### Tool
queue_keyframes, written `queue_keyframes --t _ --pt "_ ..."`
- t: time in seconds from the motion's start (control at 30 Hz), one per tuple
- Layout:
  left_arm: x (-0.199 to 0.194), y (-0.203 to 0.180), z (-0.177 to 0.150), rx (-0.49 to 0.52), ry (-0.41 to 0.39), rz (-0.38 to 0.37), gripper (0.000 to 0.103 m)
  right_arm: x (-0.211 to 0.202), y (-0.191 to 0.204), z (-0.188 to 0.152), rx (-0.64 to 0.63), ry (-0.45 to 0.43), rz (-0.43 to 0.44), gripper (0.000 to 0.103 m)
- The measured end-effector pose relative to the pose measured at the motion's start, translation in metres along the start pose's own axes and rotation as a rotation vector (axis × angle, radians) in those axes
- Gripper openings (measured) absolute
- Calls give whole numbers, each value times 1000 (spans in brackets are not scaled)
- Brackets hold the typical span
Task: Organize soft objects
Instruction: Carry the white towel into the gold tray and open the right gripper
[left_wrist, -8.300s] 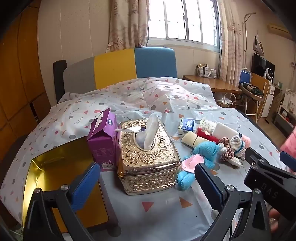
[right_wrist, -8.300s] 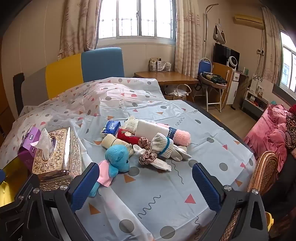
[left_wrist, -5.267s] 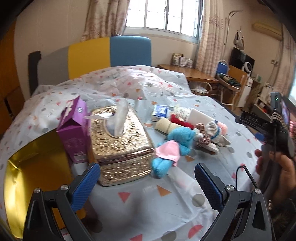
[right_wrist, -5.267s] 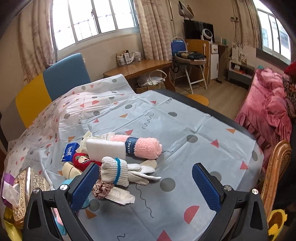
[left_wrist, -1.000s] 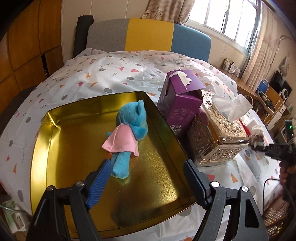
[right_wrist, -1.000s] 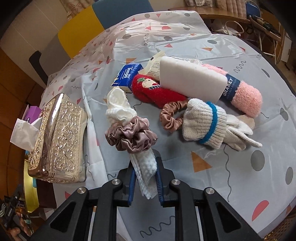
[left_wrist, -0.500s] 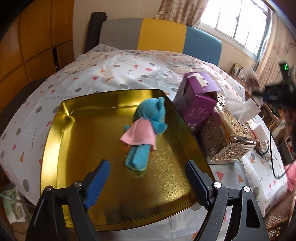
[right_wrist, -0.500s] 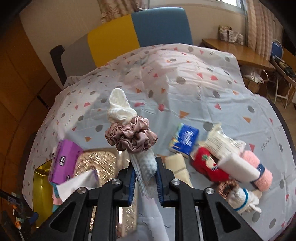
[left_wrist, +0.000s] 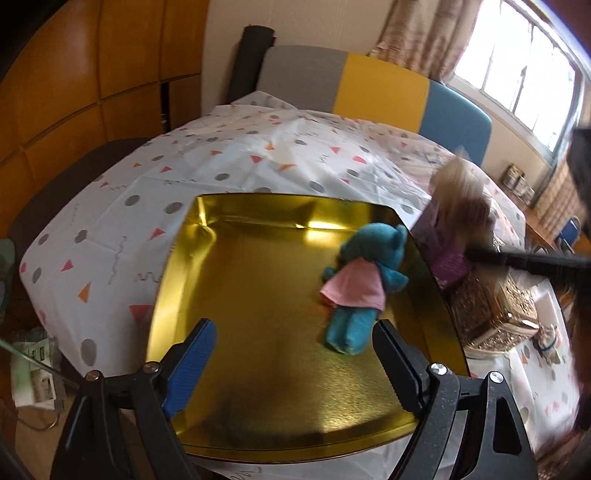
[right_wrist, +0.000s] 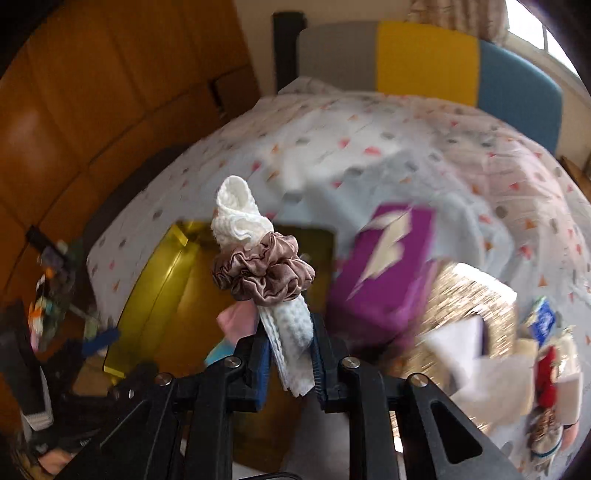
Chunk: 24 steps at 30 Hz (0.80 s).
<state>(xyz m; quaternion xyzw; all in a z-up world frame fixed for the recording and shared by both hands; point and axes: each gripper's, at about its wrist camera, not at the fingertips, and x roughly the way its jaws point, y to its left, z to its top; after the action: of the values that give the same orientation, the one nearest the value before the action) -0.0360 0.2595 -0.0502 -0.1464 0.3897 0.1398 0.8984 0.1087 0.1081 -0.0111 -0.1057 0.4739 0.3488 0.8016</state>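
Right now the left gripper (left_wrist: 291, 363) hovers above the near edge of the gold tray (left_wrist: 258, 406), its jaws spread wide and opening further, with nothing between them. Inside the tray, toward its right side, lies the blue plush toy (left_wrist: 360, 284) in a pink dress — head toward the far rim, legs pointing near.

Just right of the tray stands a purple box (right_wrist: 384, 273), and beside that an ornate gold tissue box (left_wrist: 495, 310). Both rest on the patterned tablecloth (left_wrist: 236, 155), which covers the table out to the far side.

The right gripper (right_wrist: 290, 356) is clamped tight on a white waffle cloth (right_wrist: 291, 328) — a folded strip that rises between the pads, with a brown satin scrunchie (right_wrist: 264, 275) wrapped around its middle. Seen from the left wrist, this bundle is a blur over the purple box, at the tray's right edge. More soft items (right_wrist: 550, 373) lie farther right on the table, too smeared to tell apart.
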Motion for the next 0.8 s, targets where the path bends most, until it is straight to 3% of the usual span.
queue_keyframes --t 0.2,0.37,0.47,0.6,0.8 --pt "-8 8 2 -9 -36 29 89 40 37 -42 -55 93 -3 18" --pt "-12 6 3 2 -48 32 89 56 34 -60 -52 133 -27 21" --pt "-16 1 2 22 -62 37 89 61 30 -63 -38 134 -48 24" --pt "-19 -5 2 45 -74 41 90 56 25 -64 -26 105 -43 36" --pt "-20 -12 0 60 -70 39 90 36 21 -70 -6 56 -56 37"
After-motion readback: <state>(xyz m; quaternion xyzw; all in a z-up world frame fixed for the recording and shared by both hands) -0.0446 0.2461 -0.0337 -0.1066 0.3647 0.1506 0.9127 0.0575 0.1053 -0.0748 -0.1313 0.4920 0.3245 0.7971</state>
